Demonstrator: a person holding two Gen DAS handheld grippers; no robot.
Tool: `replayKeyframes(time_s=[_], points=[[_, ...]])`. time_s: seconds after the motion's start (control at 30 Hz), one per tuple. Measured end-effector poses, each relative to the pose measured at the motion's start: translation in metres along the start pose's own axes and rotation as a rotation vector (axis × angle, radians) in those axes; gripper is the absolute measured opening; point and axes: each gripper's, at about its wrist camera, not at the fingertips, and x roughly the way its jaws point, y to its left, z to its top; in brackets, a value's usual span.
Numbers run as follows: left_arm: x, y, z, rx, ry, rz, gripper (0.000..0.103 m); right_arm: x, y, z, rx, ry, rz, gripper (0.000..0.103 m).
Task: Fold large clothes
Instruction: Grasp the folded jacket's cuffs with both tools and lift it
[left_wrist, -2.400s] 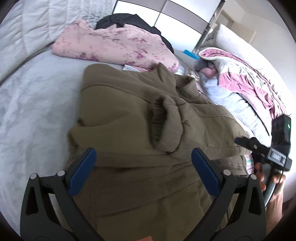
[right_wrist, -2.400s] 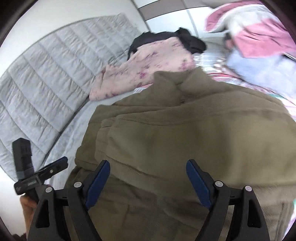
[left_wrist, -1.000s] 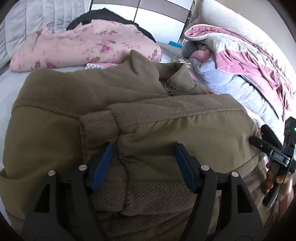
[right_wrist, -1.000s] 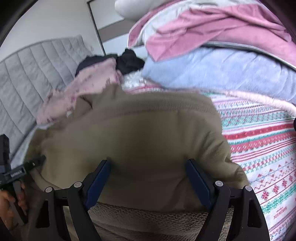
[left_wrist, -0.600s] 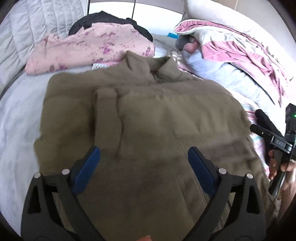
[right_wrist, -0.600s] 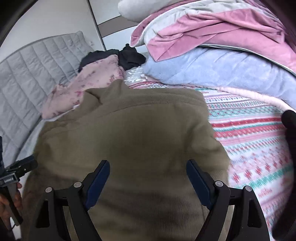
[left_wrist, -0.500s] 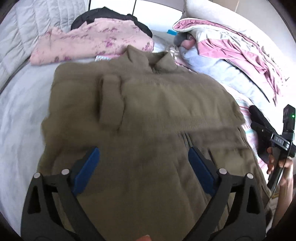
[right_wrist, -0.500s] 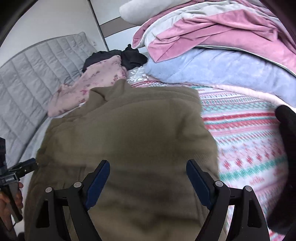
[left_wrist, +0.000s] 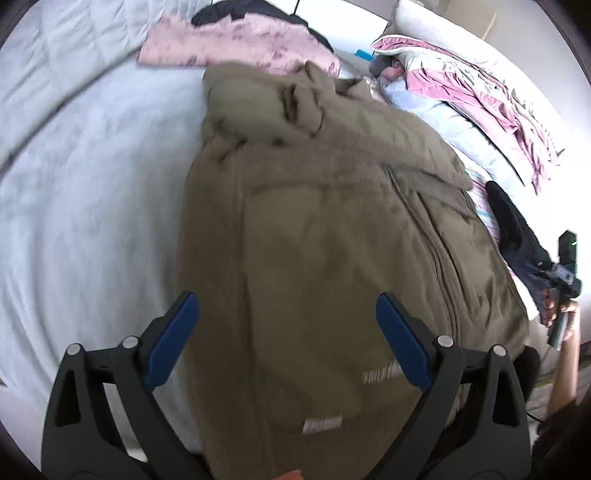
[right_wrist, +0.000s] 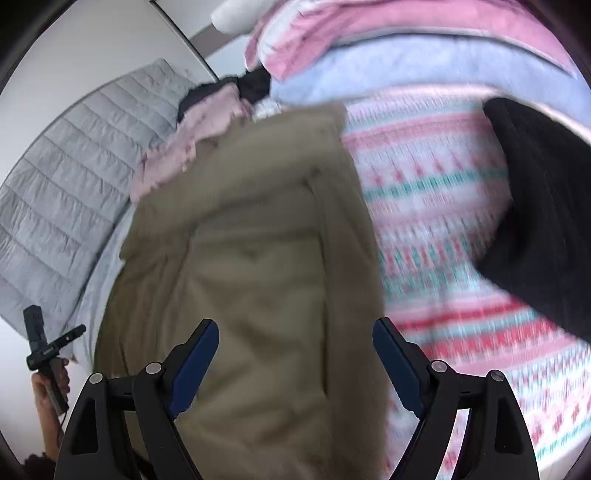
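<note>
An olive fleece jacket (left_wrist: 325, 258) lies lengthwise on the bed (left_wrist: 85, 206), collar toward the headboard (right_wrist: 55, 192), hem at the near edge. The left gripper (left_wrist: 284, 332) and right gripper (right_wrist: 295, 365) hover above that hem, jaws wide and empty, the garment's long axis running straight away from both. Each is about equally near, the right one (left_wrist: 554, 280) by the side toward the patterned blanket (right_wrist: 443, 229). A second ago the left jaws clamped a folded layer; both tools have since drawn back toward the hem.
</note>
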Motion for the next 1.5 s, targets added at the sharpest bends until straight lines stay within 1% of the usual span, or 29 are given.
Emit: replayKeyframes(time_s=[0.1, 0.2, 0.27, 0.3, 0.4, 0.47, 0.53, 0.6, 0.67, 0.7, 0.73, 0.77, 0.8, 0.83, 0.87, 0.9, 0.93, 0.97, 1.0, 1.03, 1.07, 1.2, 1.3, 1.43, 1.5], points=[[-0.004, 0.020, -0.020, -0.042, 0.032, -0.040, 0.096, -0.003, -0.014, -0.020, 0.023, 0.071, -0.013, 0.087], [-0.002, 0.036, -0.039, -0.075, 0.067, -0.043, 0.096, -0.002, -0.026, -0.038, 0.063, 0.123, 0.031, 0.087], [0.003, 0.044, -0.051, -0.097, 0.097, -0.065, 0.096, 0.003, -0.033, -0.047, 0.093, 0.156, 0.037, 0.087], [0.006, 0.047, -0.058, -0.114, 0.113, -0.086, 0.096, 0.007, -0.035, -0.052, 0.105, 0.175, 0.030, 0.087], [0.016, 0.049, -0.078, -0.155, 0.153, -0.183, 0.095, 0.020, -0.037, -0.065, 0.118, 0.227, 0.016, 0.087], [0.022, 0.044, -0.088, -0.151, 0.160, -0.213, 0.095, 0.024, -0.032, -0.069, 0.106, 0.217, 0.013, 0.088], [0.021, 0.036, -0.095, -0.122, 0.137, -0.218, 0.095, 0.025, -0.026, -0.071, 0.093, 0.216, 0.014, 0.088], [0.022, 0.035, -0.098, -0.140, 0.132, -0.247, 0.095, 0.028, -0.020, -0.074, 0.083, 0.226, 0.038, 0.086], [0.024, 0.035, -0.104, -0.162, 0.141, -0.287, 0.092, 0.030, -0.010, -0.077, 0.046, 0.232, 0.023, 0.085], [0.024, 0.035, -0.106, -0.165, 0.134, -0.289, 0.091, 0.031, -0.006, -0.078, 0.021, 0.233, 0.007, 0.080], [0.023, 0.035, -0.108, -0.164, 0.130, -0.288, 0.087, 0.032, -0.001, -0.079, -0.001, 0.235, -0.014, 0.079], [0.022, 0.036, -0.108, -0.168, 0.128, -0.286, 0.081, 0.032, 0.001, -0.080, -0.013, 0.234, -0.024, 0.074], [0.021, 0.041, -0.110, -0.181, 0.127, -0.281, 0.076, 0.031, 0.002, -0.081, -0.011, 0.235, -0.021, 0.066], [0.020, 0.044, -0.111, -0.196, 0.127, -0.276, 0.067, 0.031, 0.001, -0.081, 0.005, 0.238, -0.010, 0.061], [0.020, 0.046, -0.111, -0.207, 0.128, -0.276, 0.059, 0.029, 0.000, -0.082, 0.015, 0.234, -0.014, 0.053], [0.019, 0.049, -0.113, -0.218, 0.128, -0.278, 0.055, 0.028, 0.002, -0.083, 0.021, 0.233, -0.005, 0.039], [0.018, 0.049, -0.114, -0.222, 0.128, -0.278, 0.047, 0.026, 0.002, -0.085, 0.040, 0.235, 0.041, 0.031], [0.017, 0.047, -0.114, -0.224, 0.127, -0.278, 0.039, 0.022, 0.005, -0.085, 0.046, 0.221, 0.054, 0.024], [0.013, 0.045, -0.112, -0.224, 0.119, -0.287, 0.035, 0.016, 0.007, -0.085, 0.032, 0.207, 0.054, 0.020], [0.008, 0.042, -0.111, -0.222, 0.107, -0.302, 0.029, 0.009, 0.013, -0.084, 0.018, 0.183, 0.071, 0.018], [0.000, 0.036, -0.105, -0.213, 0.080, -0.317, 0.027, 0.000, 0.019, -0.081, 0.013, 0.158, 0.104, 0.017], [-0.034, 0.017, -0.083, -0.175, -0.032, -0.368, 0.025, -0.034, 0.047, -0.064, -0.029, 0.050, 0.159, 0.016], [-0.057, 0.007, -0.069, -0.161, -0.108, -0.390, 0.024, -0.057, 0.066, -0.056, -0.058, -0.030, 0.202, 0.015], [-0.083, 0.003, -0.050, -0.172, -0.200, -0.438, 0.023, -0.092, 0.083, -0.040, -0.067, -0.155, 0.279, 0.014], [-0.092, 0.004, -0.043, -0.176, -0.235, -0.445, 0.023, -0.101, 0.095, -0.030, -0.063, -0.202, 0.302, 0.014]])
